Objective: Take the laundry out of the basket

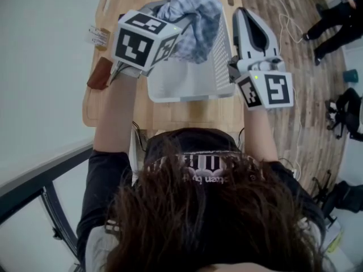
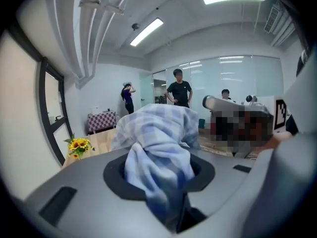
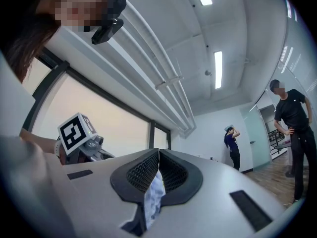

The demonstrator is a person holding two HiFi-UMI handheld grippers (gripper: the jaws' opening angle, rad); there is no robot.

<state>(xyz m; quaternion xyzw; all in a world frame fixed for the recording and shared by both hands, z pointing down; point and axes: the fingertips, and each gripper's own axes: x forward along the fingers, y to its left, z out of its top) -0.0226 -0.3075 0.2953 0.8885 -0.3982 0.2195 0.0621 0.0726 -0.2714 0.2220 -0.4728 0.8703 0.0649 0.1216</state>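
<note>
Left gripper (image 2: 159, 182): jaws partly closed, clamping a bunched fold of the blue checked cloth (image 2: 157, 133). Right gripper (image 3: 157, 175): jaws nearly together on a thin pale scrap (image 3: 154, 195), probably an edge of the same cloth. The cloth is light, soft and limp; grip a gathered fold. Only the head view shows it over the white basket (image 1: 187, 89) on the wooden table (image 1: 170, 118); only the gripper views show both pinches.

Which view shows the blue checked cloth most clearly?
The left gripper view: the checked cloth fills its middle, clamped in the left gripper. The head view shows it bunched over the basket. The right gripper view shows only a pale scrap, probably its edge, pinched in the right gripper.
</note>
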